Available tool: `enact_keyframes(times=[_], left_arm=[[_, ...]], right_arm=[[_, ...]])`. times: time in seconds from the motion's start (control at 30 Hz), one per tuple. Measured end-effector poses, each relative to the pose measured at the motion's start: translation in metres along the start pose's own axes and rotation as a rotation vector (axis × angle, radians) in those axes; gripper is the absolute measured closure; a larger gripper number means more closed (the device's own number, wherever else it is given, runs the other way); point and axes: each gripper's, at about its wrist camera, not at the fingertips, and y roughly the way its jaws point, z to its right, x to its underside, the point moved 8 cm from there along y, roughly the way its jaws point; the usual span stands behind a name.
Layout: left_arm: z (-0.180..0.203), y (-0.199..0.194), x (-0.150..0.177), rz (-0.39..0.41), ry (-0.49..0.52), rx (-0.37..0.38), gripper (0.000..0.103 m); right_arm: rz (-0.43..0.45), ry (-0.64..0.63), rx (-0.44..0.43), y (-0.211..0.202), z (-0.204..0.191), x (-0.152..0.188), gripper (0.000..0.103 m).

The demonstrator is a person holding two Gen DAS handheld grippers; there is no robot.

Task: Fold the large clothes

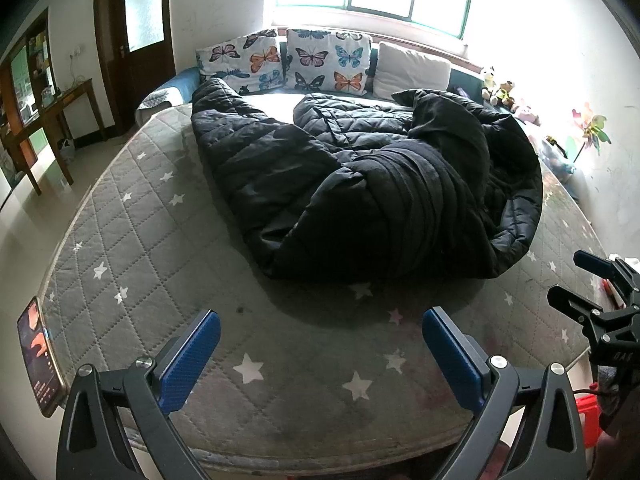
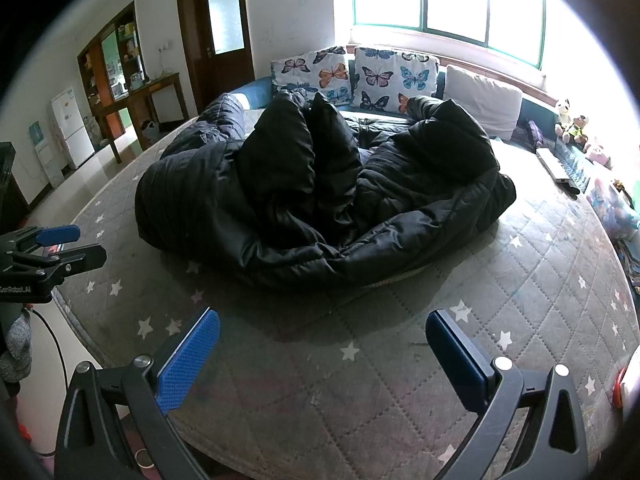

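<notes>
A large black quilted padded coat (image 1: 360,184) lies crumpled in a heap on the grey star-patterned mattress (image 1: 168,280). It also shows in the right wrist view (image 2: 320,200), bunched up with folds standing upright. My left gripper (image 1: 320,344) is open and empty, above the mattress's near edge, short of the coat. My right gripper (image 2: 322,346) is open and empty, also short of the coat. The right gripper shows at the right edge of the left wrist view (image 1: 576,280), and the left gripper shows at the left edge of the right wrist view (image 2: 76,246).
Butterfly pillows (image 1: 288,60) and a white pillow (image 1: 412,70) line the head of the bed under a bright window. A phone (image 1: 40,356) lies at the mattress's near left corner. Stuffed toys (image 1: 500,88) sit at the right. A wooden table (image 1: 60,120) stands left.
</notes>
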Motion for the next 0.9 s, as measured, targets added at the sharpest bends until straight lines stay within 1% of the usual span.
enact_keyframes(times=[0.5,0.9], left_arm=[[-0.004,-0.001,-0.002,0.0,0.003,-0.004,0.0],[-0.005,-0.004,-0.011,0.008,0.021,-0.012,0.0]], right_arm=[[-0.001,-0.01,-0.003,0.0,-0.001,-0.003,0.0],[0.002,-0.036,-0.012,0.0,-0.004,-0.011,0.0]])
